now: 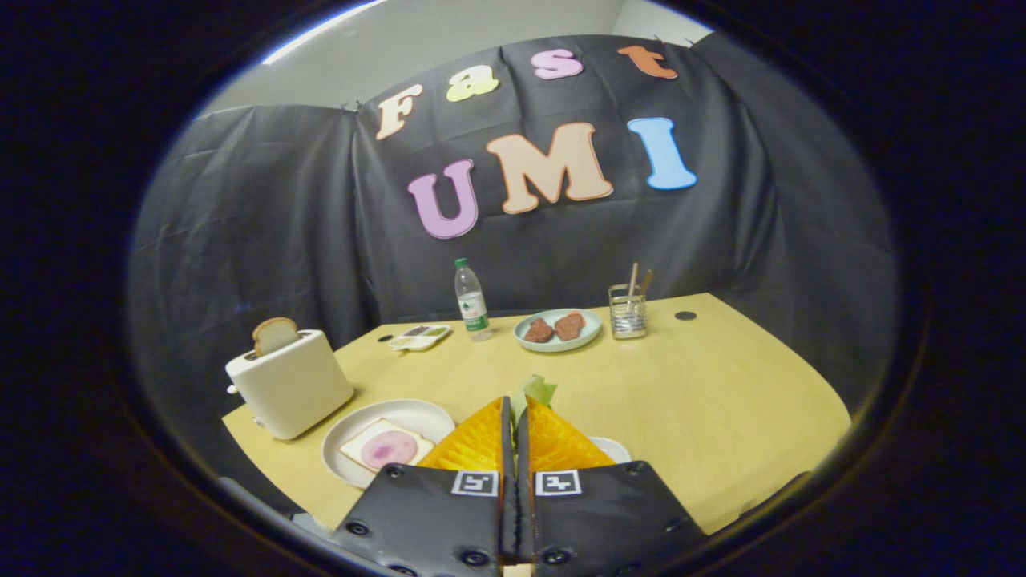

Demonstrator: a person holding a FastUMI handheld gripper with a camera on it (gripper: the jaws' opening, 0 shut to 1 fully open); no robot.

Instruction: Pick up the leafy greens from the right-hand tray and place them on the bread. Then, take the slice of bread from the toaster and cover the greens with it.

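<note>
The smooth wooden tabletop (721,401) lies open to the right. A boxy toaster (290,383) holds an upright bread slice (274,333). Beside it, a round plate (417,414) carries square bread (387,446) lying flat. The tool (518,409) is clamped on crinkled leafy greens (535,391), which point forward.

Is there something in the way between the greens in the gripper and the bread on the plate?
Nothing visible. The gripper is shut on the leafy greens; the bread with its pink slice lies on the white plate just beside the fingers.
</note>
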